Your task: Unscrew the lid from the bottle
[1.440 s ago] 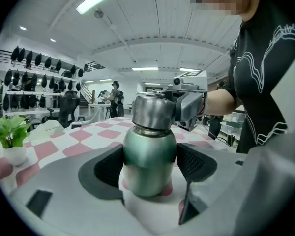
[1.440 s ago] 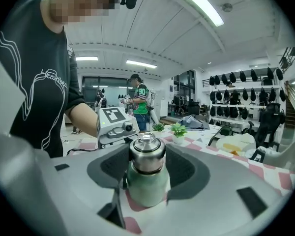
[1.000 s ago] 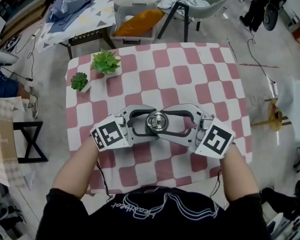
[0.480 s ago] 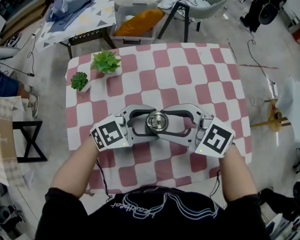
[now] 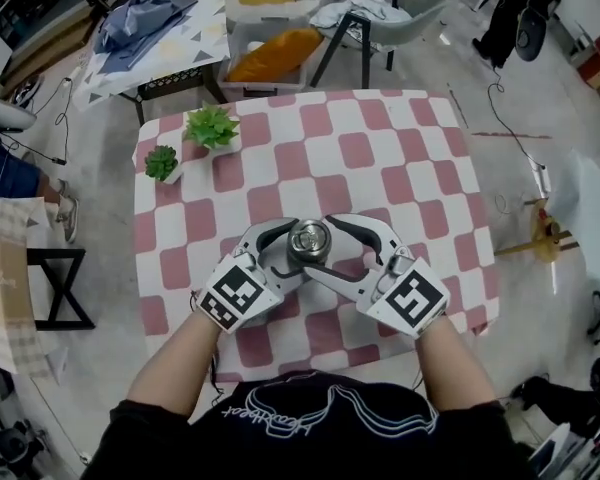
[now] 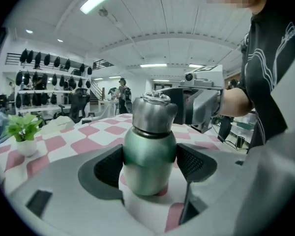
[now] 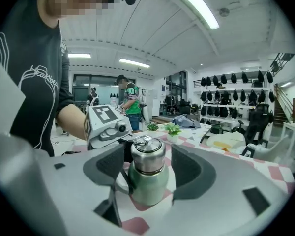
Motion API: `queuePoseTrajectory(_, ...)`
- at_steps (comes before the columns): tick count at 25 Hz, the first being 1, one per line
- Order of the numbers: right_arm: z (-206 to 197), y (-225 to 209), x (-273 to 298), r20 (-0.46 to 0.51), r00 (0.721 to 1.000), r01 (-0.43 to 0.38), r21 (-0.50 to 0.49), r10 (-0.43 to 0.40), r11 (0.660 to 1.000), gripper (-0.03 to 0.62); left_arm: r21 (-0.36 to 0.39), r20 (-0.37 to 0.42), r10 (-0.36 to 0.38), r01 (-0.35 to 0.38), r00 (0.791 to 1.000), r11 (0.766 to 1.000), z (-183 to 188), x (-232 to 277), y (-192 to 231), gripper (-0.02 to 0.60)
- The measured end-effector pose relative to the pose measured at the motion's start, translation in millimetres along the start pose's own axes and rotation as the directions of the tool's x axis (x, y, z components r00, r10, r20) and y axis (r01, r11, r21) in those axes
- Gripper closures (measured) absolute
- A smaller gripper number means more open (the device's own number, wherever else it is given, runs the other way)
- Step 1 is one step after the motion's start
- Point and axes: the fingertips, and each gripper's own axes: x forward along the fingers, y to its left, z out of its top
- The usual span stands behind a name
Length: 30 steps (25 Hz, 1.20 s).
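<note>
Brushed metal, satin paint, matt plastic and cloth.
The lid (image 6: 154, 113) is seen as bare brushed steel with a soft sheen; below it the bottle (image 6: 148, 156) body is coated in a smooth, satin green finish. Beside the bottle, the left gripper (image 6: 150, 165) is shelled in matt grey plastic, and its pads (image 6: 107, 167) are dark and finely textured. Under the bottle, the table (image 5: 380, 158) is covered by a matt checked cloth, pink and white.
</note>
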Motion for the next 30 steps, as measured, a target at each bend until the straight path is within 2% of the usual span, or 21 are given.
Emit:
queuePoseTrajectory(2,-1.2,1.4,-0.1,0.004,0.999,0.039,0.023,-0.039,0.999,0.29,-0.041,0.0,0.079,-0.079,0.997,0.996,-0.8,-0.7,0.0,0.236)
queuePoseTrajectory(6,-3.5,0.3,-0.3,0.021,0.994,0.105,0.054,-0.106,0.993,0.298,-0.102,-0.008,0.218,-0.217,0.976,0.971,-3.0,-1.7,0.2,0.237)
queuePoseTrajectory(9,-1.9,-0.6,0.8,0.033,0.989,0.141,0.052,-0.143,0.989,0.316,-0.137,-0.02,0.292,-0.292,0.956,0.947,-3.1,-2.8,2.4,0.238)
queuePoseTrajectory(12,-2.9,1.9,4.9,0.028,0.989,0.146,0.044,-0.147,0.988,0.319,-0.16,-0.028,0.334,-0.334,0.942,0.929,-3.3,-3.2,4.6,0.237)
queuePoseTrajectory(17,-4.1,0.9,8.5,0.027,0.983,0.18,0.044,-0.181,0.983,0.35,-0.166,-0.036,0.358,-0.359,0.933,0.919,-3.7,-2.7,5.2,0.237)
queuePoseTrajectory(23,-5.2,-0.6,8.7,0.033,0.983,0.181,0.053,-0.183,0.982,0.355,-0.163,-0.032,0.354,-0.354,0.935,0.921,-4.3,-2.5,5.4,0.238)
queuePoseTrajectory(26,-4.5,-0.9,8.6,0.038,0.985,0.168,0.058,-0.171,0.984,0.356,-0.153,-0.025,0.342,-0.341,0.94,0.927,-3.4,-2.7,5.6,0.238)
queuePoseTrajectory(30,-3.5,-1.7,8.5,0.037,0.991,0.13,0.053,-0.132,0.99,0.356,-0.121,0.006,0.291,-0.288,0.957,0.95,-2.1,-2.7,5.7,0.238)
